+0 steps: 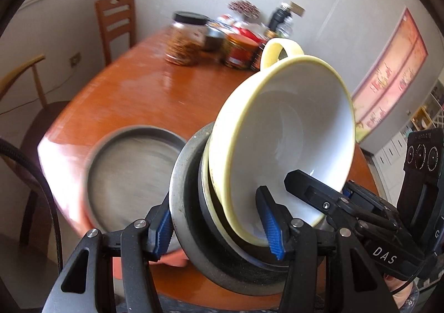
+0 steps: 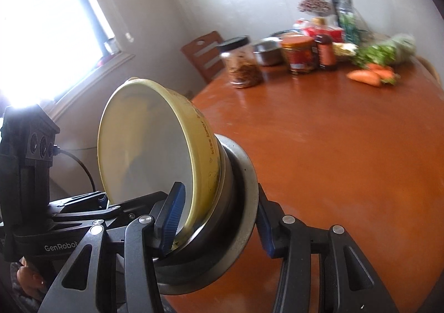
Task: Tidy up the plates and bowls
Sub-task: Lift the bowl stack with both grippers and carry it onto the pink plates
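Above the brown table (image 1: 133,90), a tilted stack is gripped from both sides: a yellow bowl (image 1: 285,129) nested in a grey metal dish (image 1: 183,202). Both are clamped by the left tongs (image 1: 219,232) and the right tongs (image 2: 219,227). Beside them, a grey plate (image 1: 130,171) is seen on the table.

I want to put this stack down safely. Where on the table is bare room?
The wide bare middle of the table, between the held yellow bowl and the jars, is free. The near left part holds a grey plate. The far edge is crowded with jars and carrots.
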The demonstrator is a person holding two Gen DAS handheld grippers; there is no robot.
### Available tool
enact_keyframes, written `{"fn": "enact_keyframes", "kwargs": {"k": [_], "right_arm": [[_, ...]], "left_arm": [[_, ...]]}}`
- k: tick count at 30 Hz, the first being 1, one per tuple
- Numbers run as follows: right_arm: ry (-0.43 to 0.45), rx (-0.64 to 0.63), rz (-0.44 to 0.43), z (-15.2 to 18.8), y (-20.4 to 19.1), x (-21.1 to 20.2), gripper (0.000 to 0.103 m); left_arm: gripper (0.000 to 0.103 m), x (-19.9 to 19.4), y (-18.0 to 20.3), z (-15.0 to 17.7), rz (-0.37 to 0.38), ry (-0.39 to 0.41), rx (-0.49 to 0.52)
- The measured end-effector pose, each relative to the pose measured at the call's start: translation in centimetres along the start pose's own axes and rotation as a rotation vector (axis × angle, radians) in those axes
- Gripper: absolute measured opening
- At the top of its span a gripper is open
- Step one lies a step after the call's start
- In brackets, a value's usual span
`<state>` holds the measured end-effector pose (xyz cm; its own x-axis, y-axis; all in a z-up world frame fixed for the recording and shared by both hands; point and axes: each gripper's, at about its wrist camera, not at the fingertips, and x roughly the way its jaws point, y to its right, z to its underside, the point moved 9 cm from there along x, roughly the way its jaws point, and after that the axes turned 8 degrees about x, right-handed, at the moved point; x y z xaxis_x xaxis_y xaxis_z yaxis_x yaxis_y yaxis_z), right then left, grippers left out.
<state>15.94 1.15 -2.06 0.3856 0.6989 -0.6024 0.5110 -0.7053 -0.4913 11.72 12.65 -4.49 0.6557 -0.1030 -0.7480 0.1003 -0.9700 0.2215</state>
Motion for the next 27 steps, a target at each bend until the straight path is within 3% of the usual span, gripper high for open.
{"fn": "enact_keyframes", "kwargs": {"k": [11, 20, 27], "right_arm": [[-0.089, -0.093, -0.072, -0.7, -6.1, 7.5, 0.05], [-0.136, -0.096, -0.042, -0.2, -5.4, 10.4, 0.05], [-0.155, -0.09, -0.043, 0.4, -4.7, 11.1, 0.051]], "left_arm": [[0.055, -0.3, -7.8, -0.3, -0.07, 0.006, -0.084], [0.055, 1.6, -8.7, 0.6, -0.05, -0.043, -0.088], [0.054, 1.7, -8.6, 0.8, -0.061, -0.032, -0.077]]}}
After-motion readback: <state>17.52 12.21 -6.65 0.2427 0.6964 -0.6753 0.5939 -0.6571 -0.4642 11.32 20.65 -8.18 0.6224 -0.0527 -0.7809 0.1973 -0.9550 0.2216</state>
